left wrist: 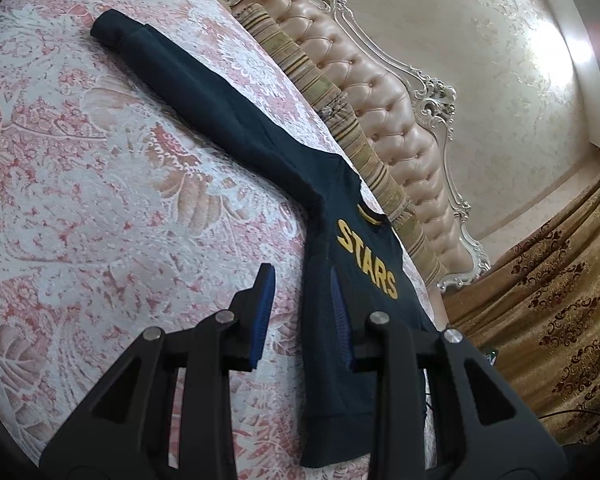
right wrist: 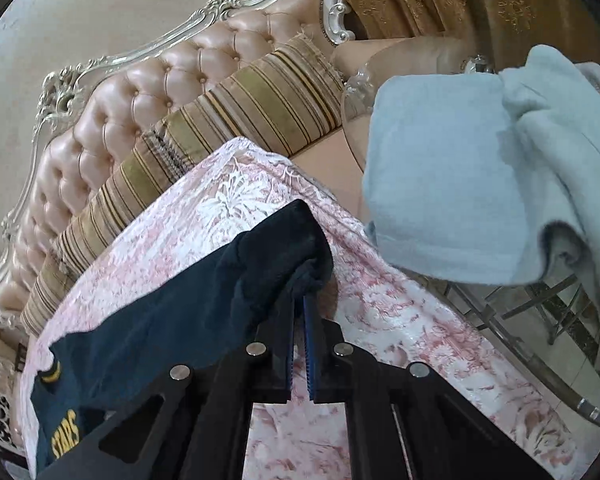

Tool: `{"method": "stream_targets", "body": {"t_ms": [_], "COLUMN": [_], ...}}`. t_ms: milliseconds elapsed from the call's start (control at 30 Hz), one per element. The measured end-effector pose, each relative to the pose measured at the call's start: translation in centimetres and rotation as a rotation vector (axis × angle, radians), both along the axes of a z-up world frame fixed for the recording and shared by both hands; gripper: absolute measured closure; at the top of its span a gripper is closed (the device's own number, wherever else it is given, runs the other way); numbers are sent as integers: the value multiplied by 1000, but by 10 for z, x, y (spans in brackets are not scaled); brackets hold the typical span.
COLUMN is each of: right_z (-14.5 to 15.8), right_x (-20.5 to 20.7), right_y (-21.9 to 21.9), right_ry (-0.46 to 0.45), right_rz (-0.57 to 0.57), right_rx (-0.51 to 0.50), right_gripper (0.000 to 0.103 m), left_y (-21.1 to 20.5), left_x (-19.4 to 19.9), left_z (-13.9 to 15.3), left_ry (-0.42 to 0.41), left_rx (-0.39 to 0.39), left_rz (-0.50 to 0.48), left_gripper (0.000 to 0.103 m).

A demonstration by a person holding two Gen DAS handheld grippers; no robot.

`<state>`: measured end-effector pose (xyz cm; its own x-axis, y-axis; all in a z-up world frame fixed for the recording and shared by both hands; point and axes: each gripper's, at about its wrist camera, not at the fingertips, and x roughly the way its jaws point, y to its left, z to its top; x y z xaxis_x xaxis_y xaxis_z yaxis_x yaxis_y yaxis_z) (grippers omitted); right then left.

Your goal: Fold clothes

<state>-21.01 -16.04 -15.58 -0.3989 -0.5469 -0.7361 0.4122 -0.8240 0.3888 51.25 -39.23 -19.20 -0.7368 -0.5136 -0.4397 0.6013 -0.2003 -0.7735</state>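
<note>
Sweater (left wrist: 352, 280) sleeve cuff pinched in downward-tilted right gripper (right wrist: 300, 300); left gripper (left wrist: 300, 312) spread, straddling its side edge.

Navy "STARS" sweatshirt (left wrist: 352, 320) lies flat, one sleeve (left wrist: 204, 92) outstretched.

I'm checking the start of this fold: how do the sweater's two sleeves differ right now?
The left sleeve lies stretched out flat on the patterned cover, untouched; the right sleeve is bunched and lifted at its cuff. The right gripper is shut on the right sleeve's cuff, whereas the left gripper stands open over the sweater's body, far from the left sleeve's cuff. Both are the same dark navy.
</note>
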Motion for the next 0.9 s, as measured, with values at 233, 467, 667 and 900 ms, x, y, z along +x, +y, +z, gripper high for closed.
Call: {"method": "stream_targets", "body": {"t_ms": [233,467,667,900], "right_z": [-14,-7,21,19], "right_x": [-8,13,75,217], "right_y": [-10,-21,11,32], "right_ry": [52,204,227,39], "right_rz": [65,135,292,863], "right_rx": [134,332,302,118], "right_gripper": [99,93,67,47], "left_y": [9,10,18,52], "left_x": [9,11,1,-40], "left_z": [6,6,2,-20], "left_ry": [-3,7,-2,-78], "left_rx": [-19,-22,-21,-6], "left_rz": [0,-1,-54,-276], "left_gripper": [71,68,55,55]}}
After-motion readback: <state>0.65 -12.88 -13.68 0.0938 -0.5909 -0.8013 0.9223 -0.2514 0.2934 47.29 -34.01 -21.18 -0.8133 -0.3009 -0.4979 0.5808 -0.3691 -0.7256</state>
